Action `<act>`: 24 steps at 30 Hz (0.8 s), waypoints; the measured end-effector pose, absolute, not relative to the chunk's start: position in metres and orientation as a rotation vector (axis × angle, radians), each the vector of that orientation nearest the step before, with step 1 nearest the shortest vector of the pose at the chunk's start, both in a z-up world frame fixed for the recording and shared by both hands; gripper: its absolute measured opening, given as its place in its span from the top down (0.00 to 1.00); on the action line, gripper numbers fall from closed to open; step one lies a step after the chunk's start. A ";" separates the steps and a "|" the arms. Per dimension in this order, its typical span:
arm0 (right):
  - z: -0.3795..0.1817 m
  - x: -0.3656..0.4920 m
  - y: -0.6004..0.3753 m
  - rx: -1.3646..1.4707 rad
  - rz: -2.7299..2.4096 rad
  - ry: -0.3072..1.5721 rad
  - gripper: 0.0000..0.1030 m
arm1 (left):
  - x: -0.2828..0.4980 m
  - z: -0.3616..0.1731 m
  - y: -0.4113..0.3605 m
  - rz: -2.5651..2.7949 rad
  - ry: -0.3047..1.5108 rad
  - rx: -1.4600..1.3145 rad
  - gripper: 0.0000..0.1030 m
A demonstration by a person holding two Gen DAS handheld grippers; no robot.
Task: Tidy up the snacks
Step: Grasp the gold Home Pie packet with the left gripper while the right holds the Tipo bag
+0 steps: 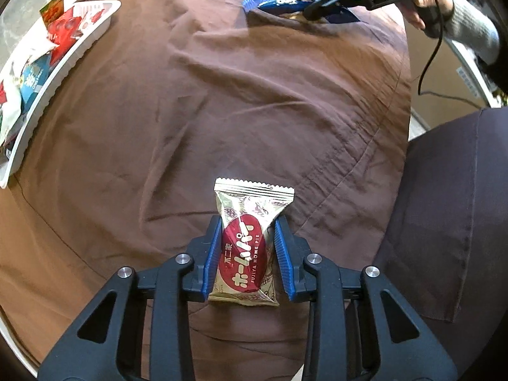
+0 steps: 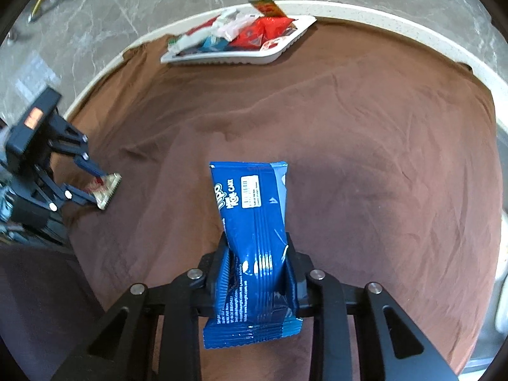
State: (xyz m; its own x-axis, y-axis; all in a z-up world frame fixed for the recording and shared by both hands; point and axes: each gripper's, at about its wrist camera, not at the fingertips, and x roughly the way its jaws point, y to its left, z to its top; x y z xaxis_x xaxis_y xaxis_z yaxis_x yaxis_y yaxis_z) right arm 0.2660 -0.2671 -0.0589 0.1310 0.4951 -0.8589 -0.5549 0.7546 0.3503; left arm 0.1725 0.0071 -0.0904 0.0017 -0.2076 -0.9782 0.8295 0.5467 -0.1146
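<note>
My left gripper is shut on a gold snack packet with a red oval label, held over the brown cloth. It also shows at the left of the right wrist view, with the gold packet between its fingers. My right gripper is shut on a long blue snack packet, held above the cloth. In the left wrist view the right gripper and the blue packet show at the top right. A white tray with several red, white and blue snack packets sits at the far table edge.
A brown cloth covers the round white table. The tray also shows at the left edge of the left wrist view. A dark cloth-covered seat stands beside the table. Marble floor lies beyond.
</note>
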 end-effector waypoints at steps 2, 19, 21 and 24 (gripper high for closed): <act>-0.056 0.267 -0.271 -0.020 0.758 1.215 0.70 | 0.173 -0.088 0.009 -0.896 1.338 0.555 0.71; -0.038 0.279 -0.267 0.128 0.794 1.208 0.70 | 0.204 -0.054 0.043 -0.831 1.295 0.269 0.71; -0.034 0.285 -0.264 0.142 0.802 1.207 0.70 | 0.215 -0.047 0.052 -0.807 1.278 0.217 0.71; -0.027 0.293 -0.260 0.156 0.806 1.199 0.70 | 0.231 -0.039 0.061 -0.779 1.256 0.146 0.71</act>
